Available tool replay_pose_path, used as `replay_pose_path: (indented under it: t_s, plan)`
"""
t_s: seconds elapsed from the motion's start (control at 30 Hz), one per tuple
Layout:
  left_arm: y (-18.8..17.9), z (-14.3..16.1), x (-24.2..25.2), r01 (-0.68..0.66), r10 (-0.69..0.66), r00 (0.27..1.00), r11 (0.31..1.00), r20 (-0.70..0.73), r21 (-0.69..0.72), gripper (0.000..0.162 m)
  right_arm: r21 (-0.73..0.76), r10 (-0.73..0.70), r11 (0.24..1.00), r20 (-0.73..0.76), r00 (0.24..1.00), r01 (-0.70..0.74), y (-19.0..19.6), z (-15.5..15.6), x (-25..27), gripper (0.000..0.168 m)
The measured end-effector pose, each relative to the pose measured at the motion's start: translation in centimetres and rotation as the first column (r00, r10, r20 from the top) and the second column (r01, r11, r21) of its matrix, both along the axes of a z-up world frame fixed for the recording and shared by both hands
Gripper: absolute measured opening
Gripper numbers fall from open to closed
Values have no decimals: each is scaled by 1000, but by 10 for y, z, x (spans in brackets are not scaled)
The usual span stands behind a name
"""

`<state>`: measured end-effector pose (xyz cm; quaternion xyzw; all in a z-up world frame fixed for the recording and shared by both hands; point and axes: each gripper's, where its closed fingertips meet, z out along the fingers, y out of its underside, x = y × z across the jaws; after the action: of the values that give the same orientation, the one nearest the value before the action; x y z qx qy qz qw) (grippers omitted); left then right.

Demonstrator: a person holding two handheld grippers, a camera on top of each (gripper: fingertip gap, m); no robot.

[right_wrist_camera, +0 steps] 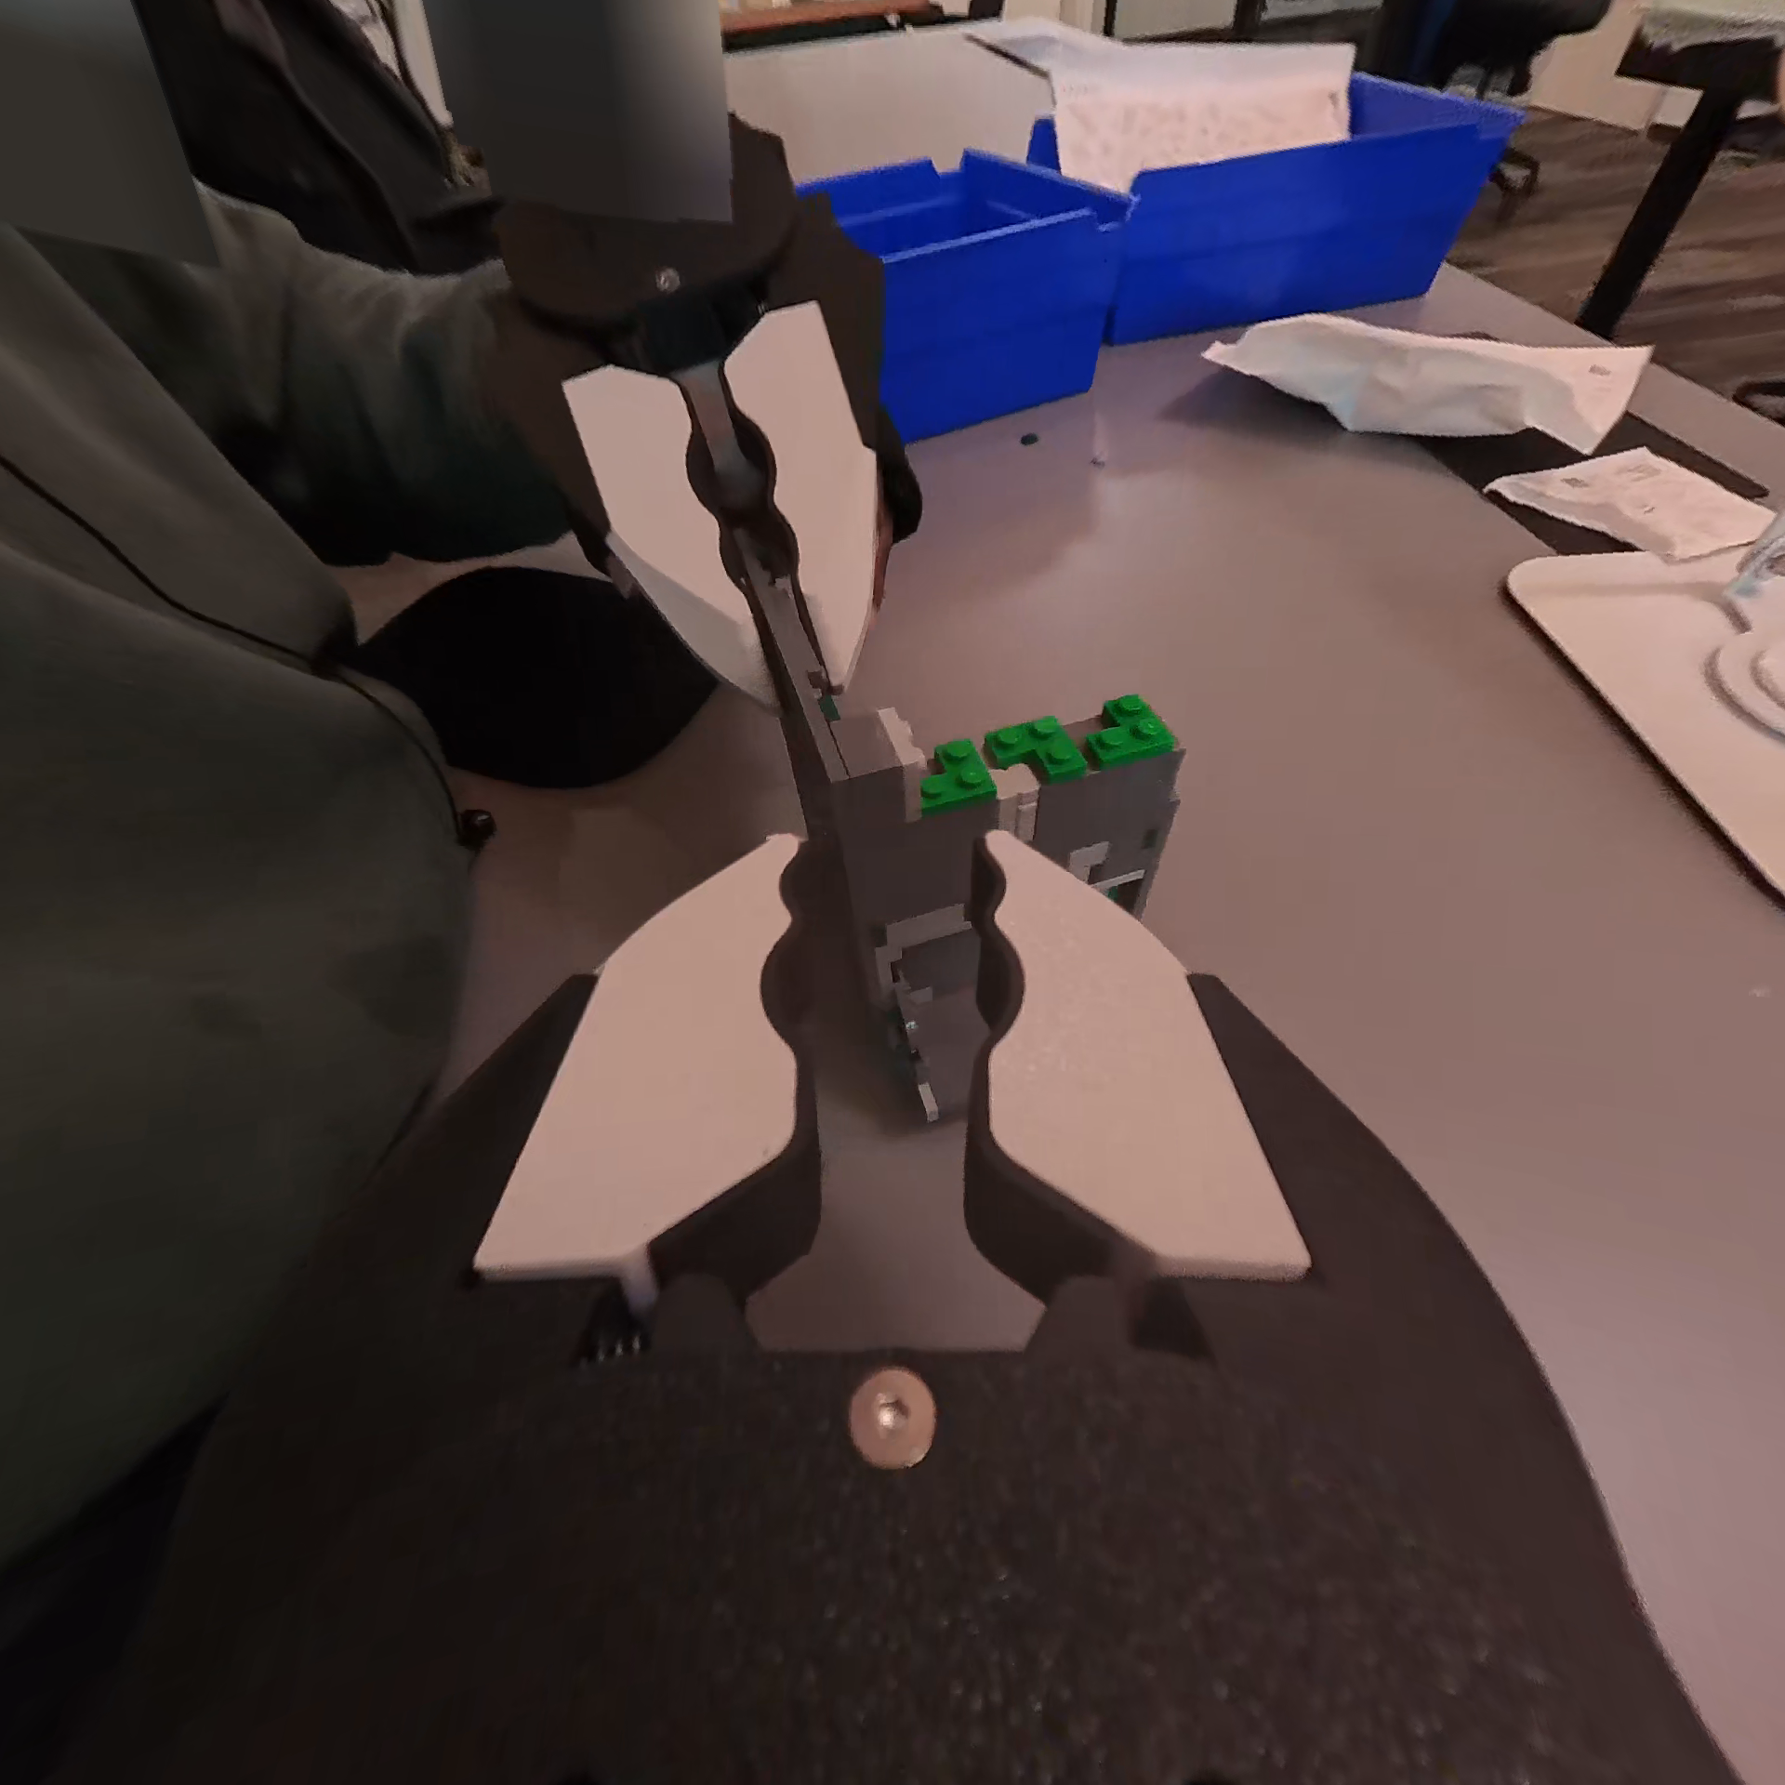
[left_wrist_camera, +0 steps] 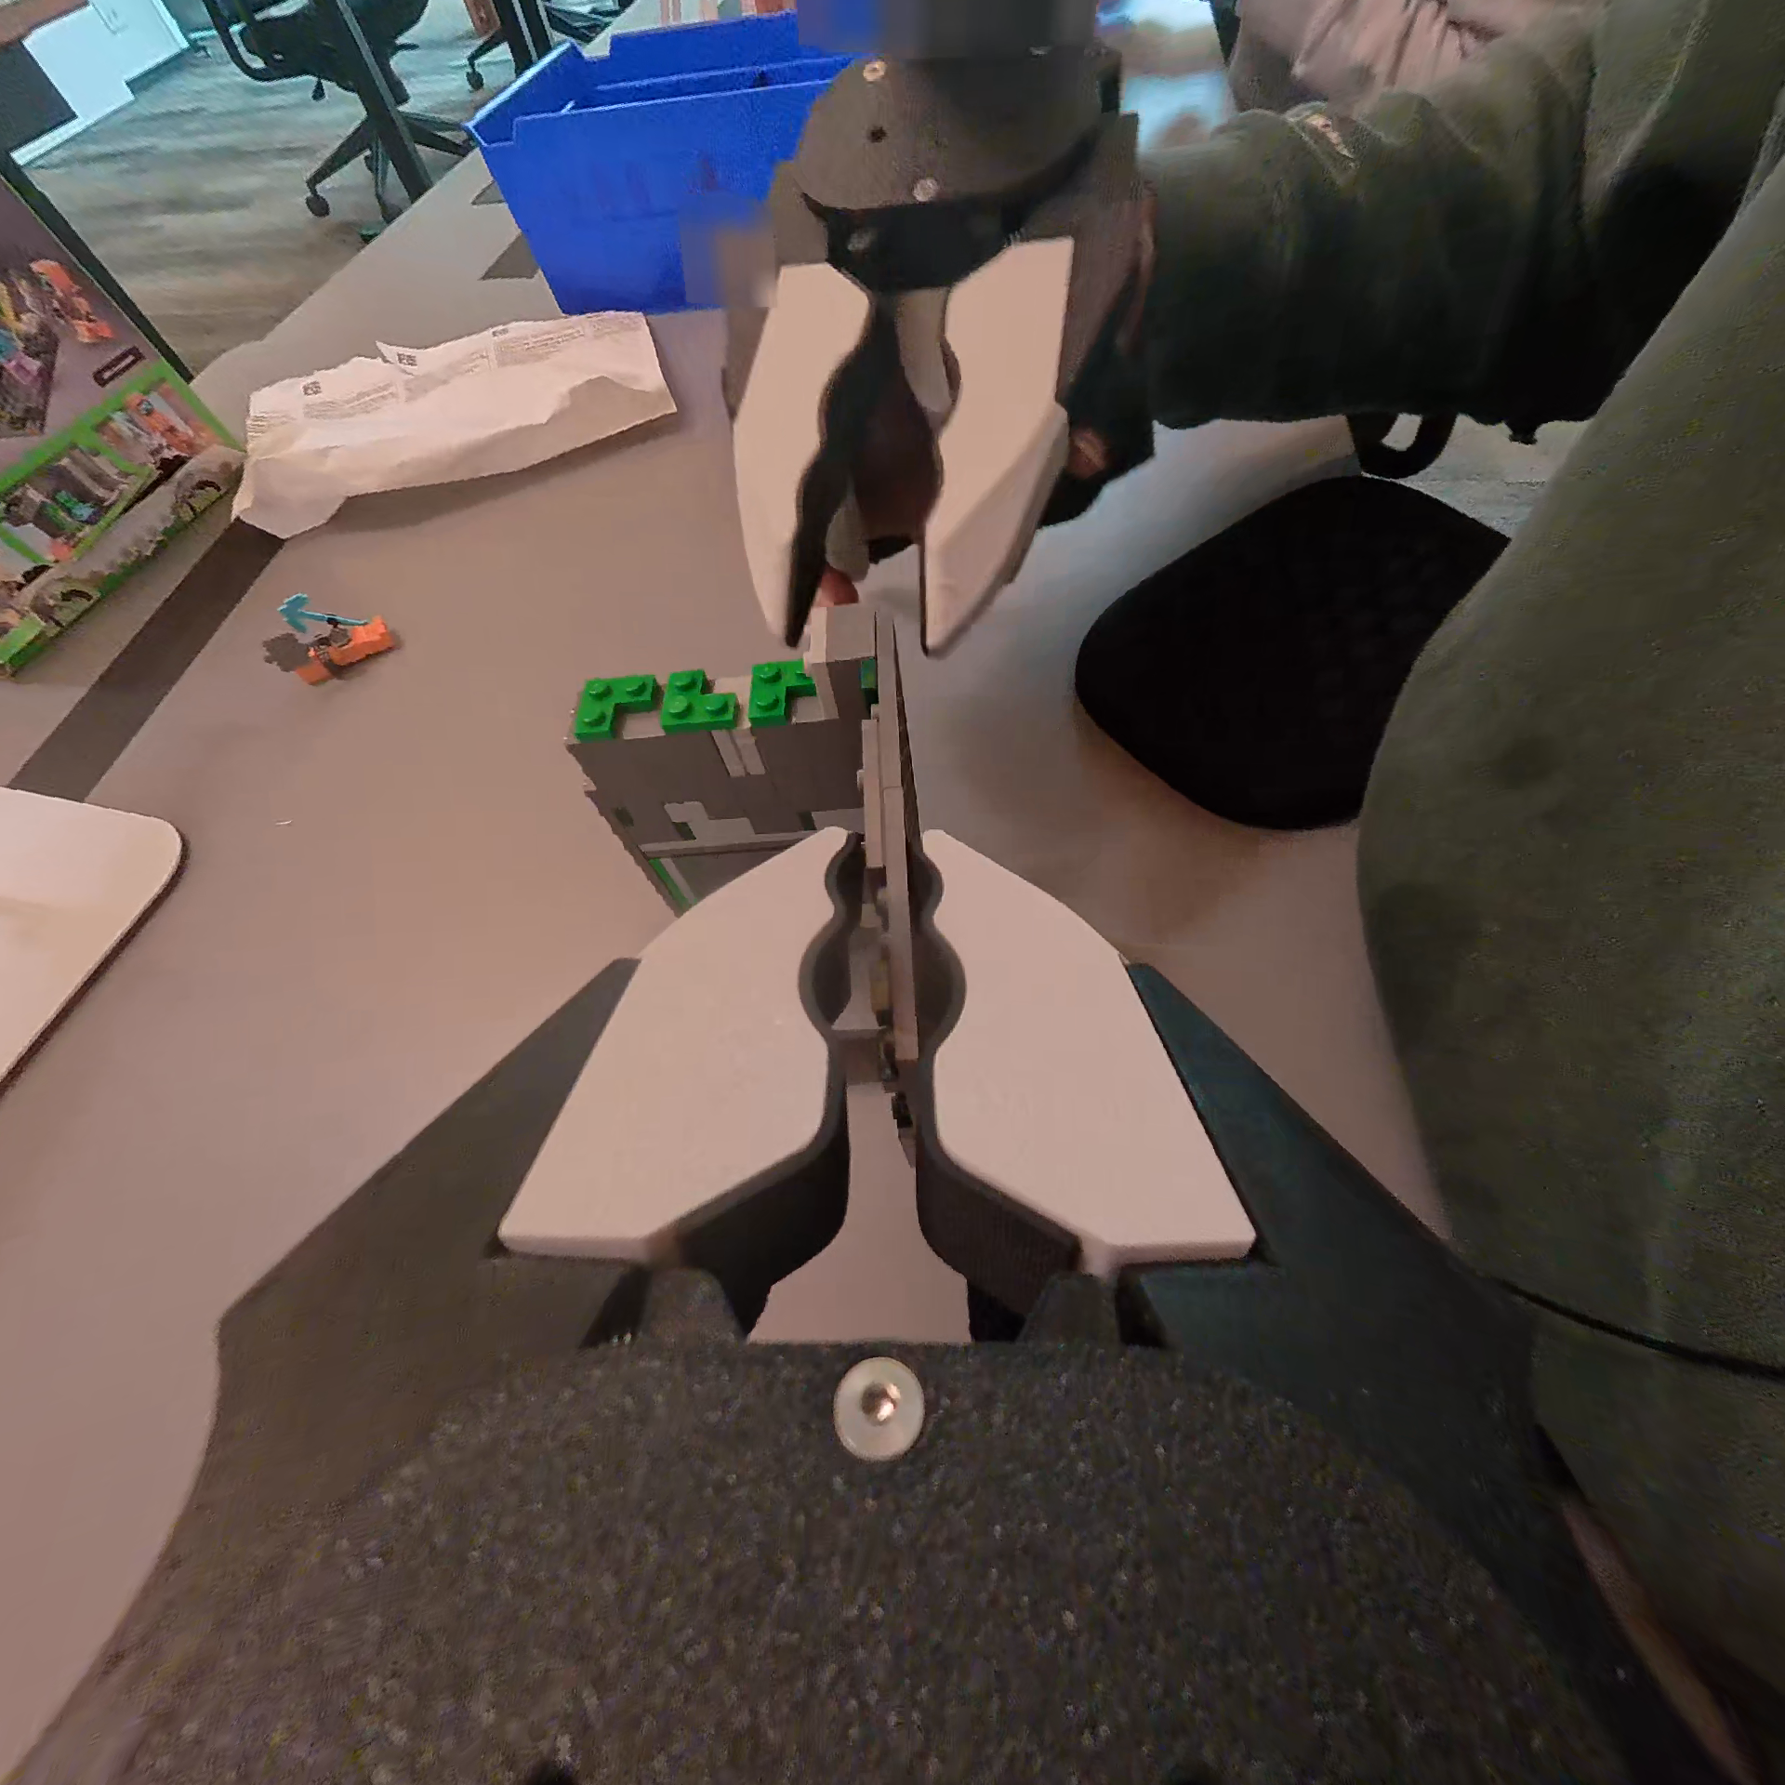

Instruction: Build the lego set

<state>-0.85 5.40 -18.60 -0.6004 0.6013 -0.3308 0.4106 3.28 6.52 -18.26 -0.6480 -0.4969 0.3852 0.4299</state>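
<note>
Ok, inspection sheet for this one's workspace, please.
Surface: grey table.
Job's things: grey lego wall topped with green plates, upright; small orange model lying apart; set box at the edge.
Clutter: crumpled paper bag, blue bins, white tray.
Tools: left tool shut on grey panel at the wall's side; right tool open, straddling the wall.
Cables: nothing seen.
Surroundings: office chairs, person's green sleeve.

Blue bins (right_wrist_camera: 995, 290), crumpled paper bag (left_wrist_camera: 454, 415), white tray (right_wrist_camera: 1642, 657), office chairs (left_wrist_camera: 377, 106).
</note>
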Motion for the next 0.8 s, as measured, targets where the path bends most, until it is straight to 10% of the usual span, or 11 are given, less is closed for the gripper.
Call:
replay_pose_path:
  t_s: [0.5,0.8]
  plan:
    - [0,-27,-19,-34,31,999,997,-44,-68,29,258,56,957,283,958,-132,-4,14,-23,35]
    - [-3,-51,-12,-25,29,995,999,-94,44,7,203,188,905,596,781,-373,-6,0,-31,33]
